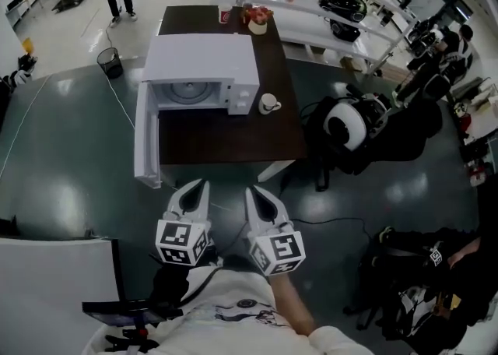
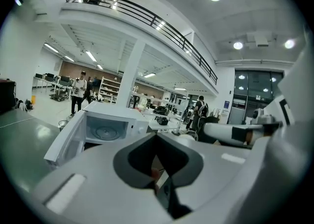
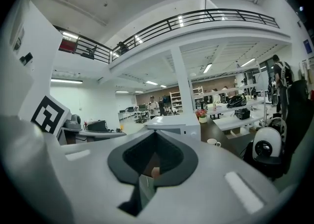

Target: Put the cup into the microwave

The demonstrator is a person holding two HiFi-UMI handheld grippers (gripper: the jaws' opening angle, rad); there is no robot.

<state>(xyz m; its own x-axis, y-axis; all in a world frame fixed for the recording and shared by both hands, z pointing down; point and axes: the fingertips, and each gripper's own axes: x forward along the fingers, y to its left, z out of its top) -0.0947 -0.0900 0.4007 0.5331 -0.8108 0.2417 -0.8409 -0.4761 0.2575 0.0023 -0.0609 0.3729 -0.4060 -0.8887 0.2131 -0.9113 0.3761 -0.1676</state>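
Head view, left side: microwave (image 1: 204, 65) on the worktop (image 1: 226, 139), door (image 1: 146, 143) swung wide, presumably for loading. Just right of it, the cup (image 1: 269, 103), upright on the worktop. Nearer, short of the worktop: left claw (image 1: 201, 187) and right claw (image 1: 254, 191), both closed, empty, well apart from the cup.

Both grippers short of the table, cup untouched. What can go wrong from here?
The cup stands close beside the microwave; a jaw may wedge there or tip it. The open door juts toward the left gripper and may get bumped. The right gripper is shut; it must open first.
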